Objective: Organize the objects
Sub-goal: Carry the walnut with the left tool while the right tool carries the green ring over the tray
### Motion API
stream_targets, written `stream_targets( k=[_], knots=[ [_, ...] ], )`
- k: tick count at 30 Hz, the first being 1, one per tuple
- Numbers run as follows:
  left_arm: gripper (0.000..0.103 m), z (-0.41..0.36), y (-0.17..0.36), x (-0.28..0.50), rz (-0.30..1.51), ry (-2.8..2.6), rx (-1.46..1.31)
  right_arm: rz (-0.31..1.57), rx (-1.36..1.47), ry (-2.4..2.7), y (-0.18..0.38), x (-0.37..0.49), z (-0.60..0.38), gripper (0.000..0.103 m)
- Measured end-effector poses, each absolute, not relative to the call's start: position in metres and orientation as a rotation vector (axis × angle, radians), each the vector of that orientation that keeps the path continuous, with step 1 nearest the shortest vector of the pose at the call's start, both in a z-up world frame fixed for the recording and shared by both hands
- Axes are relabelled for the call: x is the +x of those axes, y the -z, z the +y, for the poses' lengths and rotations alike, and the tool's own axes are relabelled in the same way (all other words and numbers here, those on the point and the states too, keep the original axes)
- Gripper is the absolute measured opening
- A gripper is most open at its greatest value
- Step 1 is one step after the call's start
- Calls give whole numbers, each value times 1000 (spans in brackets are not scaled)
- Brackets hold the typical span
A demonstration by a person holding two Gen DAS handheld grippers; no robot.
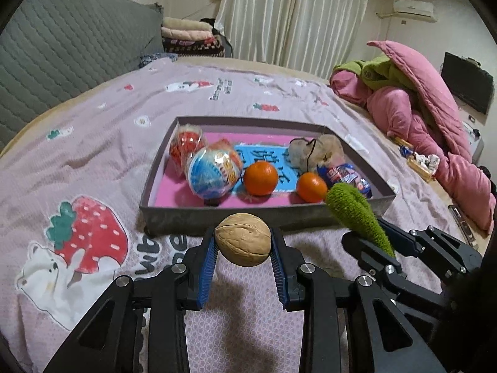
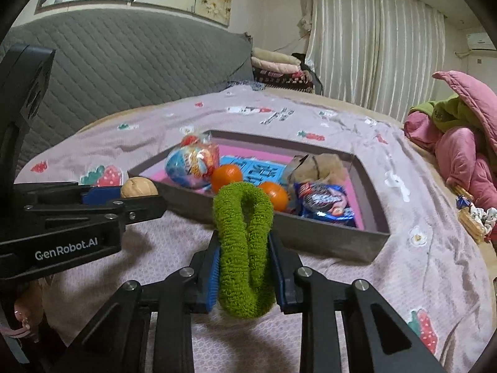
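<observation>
L tongs (image 1: 243,245) pinch a walnut (image 1: 243,240), R tongs (image 2: 244,267) squeeze a green scrunchie (image 2: 243,248); both held just short of the tray (image 1: 264,214) near wall. Carry each over the wall w/o clipping it, release over bare pink floor, clear of the oranges (image 1: 260,177).

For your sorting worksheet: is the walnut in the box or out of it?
Out. The walnut is clamped in the left gripper, short of the box near wall.
</observation>
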State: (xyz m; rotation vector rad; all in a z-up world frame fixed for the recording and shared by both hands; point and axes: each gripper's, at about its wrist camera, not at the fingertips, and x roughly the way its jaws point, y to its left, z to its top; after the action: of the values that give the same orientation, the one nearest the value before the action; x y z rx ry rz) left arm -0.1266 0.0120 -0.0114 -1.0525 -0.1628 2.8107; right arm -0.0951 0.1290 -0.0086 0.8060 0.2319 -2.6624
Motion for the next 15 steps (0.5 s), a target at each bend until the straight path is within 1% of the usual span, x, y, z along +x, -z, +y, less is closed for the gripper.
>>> stream_targets(
  k=[6,15],
  knots=[
    [34,17,-2,-125,-125,-2833,-999,214,733,2709,-9,-93,143,28],
    [34,29,-21,-145,-77,-2843,-937,255,628,2747,-33,-103,153,28]
  ],
)
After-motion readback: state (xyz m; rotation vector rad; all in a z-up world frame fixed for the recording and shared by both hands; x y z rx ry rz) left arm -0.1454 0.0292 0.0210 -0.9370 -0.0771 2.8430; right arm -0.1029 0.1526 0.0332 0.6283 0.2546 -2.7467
